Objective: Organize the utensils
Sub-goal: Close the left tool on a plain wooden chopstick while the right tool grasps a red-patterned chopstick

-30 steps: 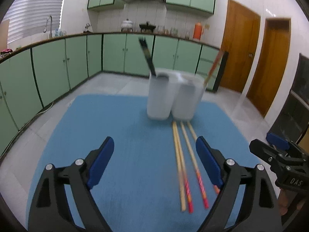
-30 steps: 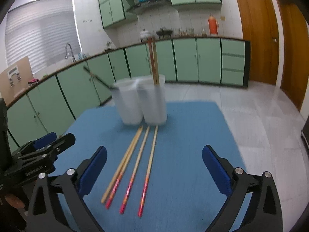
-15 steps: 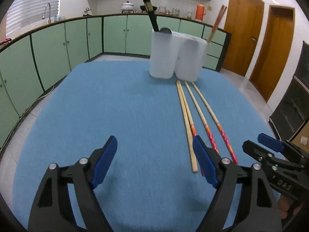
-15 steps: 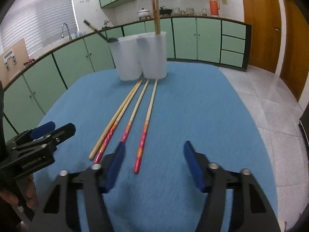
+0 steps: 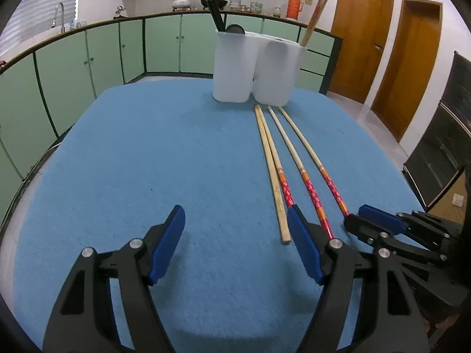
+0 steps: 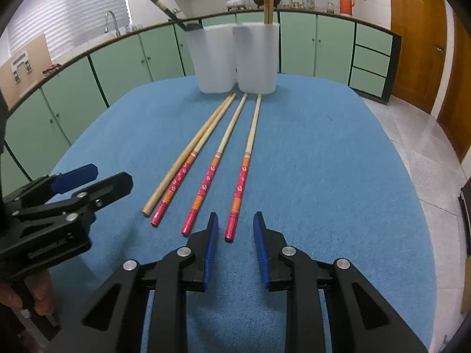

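— Lying lengthwise, near to far, four chopsticks point(image 6: 206, 158) sit on the blue mat point(image 6: 323, 176), thin tips toward the two white holders point(image 6: 235, 58), three red-patterned ends and one plain end toward me.

— What's in the holders?

— Left one has black chopsticks point(image 5: 210, 3) leaning out and a dark utensil; right one has a red pair point(image 5: 315, 14) standing. I read no writing on them.

— Your tongs?

— My right gripper point(image 6: 235, 235) is closing around the rightmost stick's red end, pads not yet pressing it. My left gripper point(image 5: 235, 238) is closing too, nothing between its pads, just left of the plain stick.
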A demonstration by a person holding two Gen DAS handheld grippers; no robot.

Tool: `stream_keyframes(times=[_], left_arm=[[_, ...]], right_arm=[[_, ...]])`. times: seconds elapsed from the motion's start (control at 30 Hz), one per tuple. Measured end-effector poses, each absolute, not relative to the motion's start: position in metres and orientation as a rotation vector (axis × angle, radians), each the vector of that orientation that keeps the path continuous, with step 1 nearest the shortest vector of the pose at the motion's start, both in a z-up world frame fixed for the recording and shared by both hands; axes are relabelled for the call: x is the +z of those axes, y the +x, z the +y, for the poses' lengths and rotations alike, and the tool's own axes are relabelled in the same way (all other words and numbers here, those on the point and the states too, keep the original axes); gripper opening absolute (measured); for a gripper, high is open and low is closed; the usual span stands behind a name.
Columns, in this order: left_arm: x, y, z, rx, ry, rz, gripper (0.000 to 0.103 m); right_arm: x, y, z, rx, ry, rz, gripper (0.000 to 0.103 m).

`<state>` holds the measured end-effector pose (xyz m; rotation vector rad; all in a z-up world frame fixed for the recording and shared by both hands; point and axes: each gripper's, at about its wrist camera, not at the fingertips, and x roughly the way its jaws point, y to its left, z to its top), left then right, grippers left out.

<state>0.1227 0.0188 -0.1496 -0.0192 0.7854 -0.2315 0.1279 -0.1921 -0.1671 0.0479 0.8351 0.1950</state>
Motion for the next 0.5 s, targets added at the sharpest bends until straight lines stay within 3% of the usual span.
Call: stream_keyframes(times=[0.2, 0.5], left_arm=[[-0.154, 0.124, 0.013, -0.264, -0.006, 0.825, 0.066], [-0.163, 0.129, 0.004, -0.273, 0.018, 0.882, 0.064]], right_arm=[[-0.169, 0.131, -0.194, 0.175, 0.054, 0.85, 0.007], [-0.169, 0.131, -0.198, 0.187, 0.083, 0.853, 0.007]])
